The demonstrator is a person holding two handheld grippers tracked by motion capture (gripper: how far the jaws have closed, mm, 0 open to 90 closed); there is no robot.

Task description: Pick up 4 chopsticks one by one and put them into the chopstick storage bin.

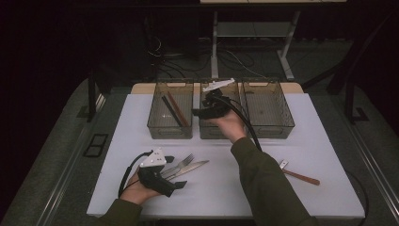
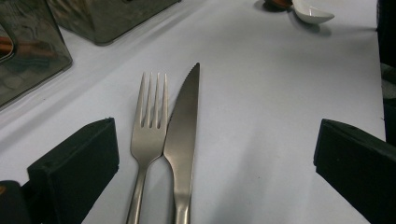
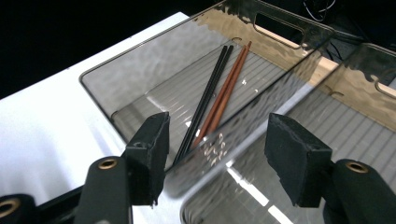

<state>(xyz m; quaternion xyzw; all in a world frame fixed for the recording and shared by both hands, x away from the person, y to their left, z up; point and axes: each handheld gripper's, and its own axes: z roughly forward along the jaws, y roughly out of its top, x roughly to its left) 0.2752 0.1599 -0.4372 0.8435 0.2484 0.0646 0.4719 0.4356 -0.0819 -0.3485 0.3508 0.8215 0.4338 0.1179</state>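
Both grippers spread, empty: left gripper [image 2: 212, 168] straddles fork [image 2: 148, 126] and knife [image 2: 183, 135]; right gripper [image 3: 217, 158] over bins.

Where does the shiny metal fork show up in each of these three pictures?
High view: the silver metal fork lies on the white table, lower left, beside the silver table knife, just ahead of the left gripper.
Left gripper view: the fork lies lower centre, between the open jaws, left of the knife.
Right gripper view: not in it.
Shared landmark: the leftmost clear plastic bin.
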